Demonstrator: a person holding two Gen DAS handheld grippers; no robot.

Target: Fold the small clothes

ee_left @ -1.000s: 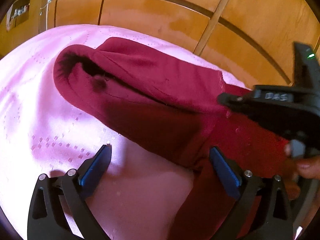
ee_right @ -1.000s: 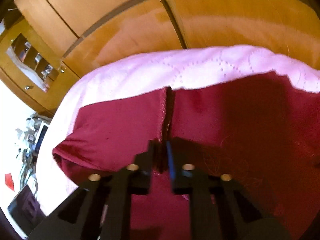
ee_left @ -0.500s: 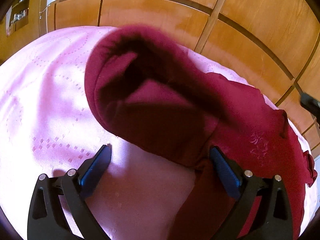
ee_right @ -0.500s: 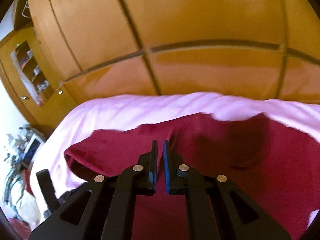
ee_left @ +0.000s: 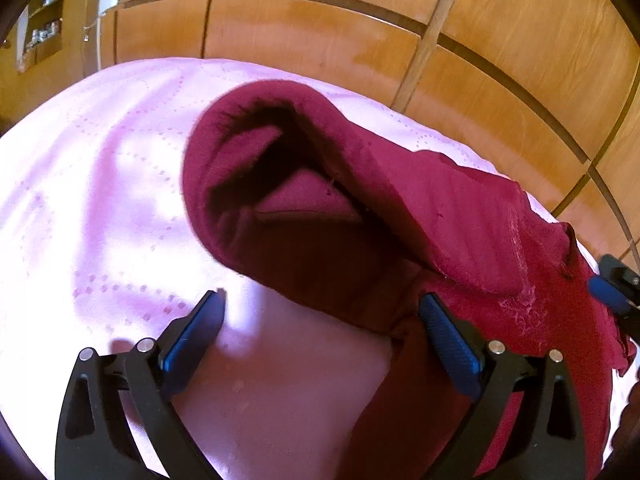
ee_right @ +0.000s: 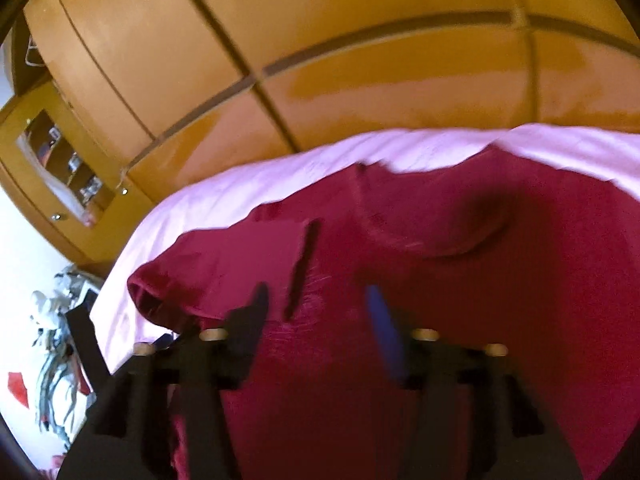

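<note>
A dark red garment [ee_left: 420,216] lies on a pink quilted bedspread [ee_left: 100,184], its folded-over part forming a hollow loop at the near left. My left gripper [ee_left: 320,320] is open and empty, just in front of the garment's lower edge, its right finger [ee_left: 448,340] touching the cloth. In the right wrist view the garment [ee_right: 460,280] fills the middle. My right gripper [ee_right: 320,320] is open above it, blurred by motion. Its tip shows at the right edge of the left wrist view [ee_left: 612,292].
A wooden panelled wardrobe [ee_left: 360,20] stands right behind the bed. In the right wrist view a shelf niche [ee_right: 64,168] sits at the left, with clutter on the floor [ee_right: 52,352] below the bed's edge.
My right gripper was shut on the garment, lifted and carried it over, and has now opened and let it go. The folded cloth has settled lower. My left gripper has stayed put.
</note>
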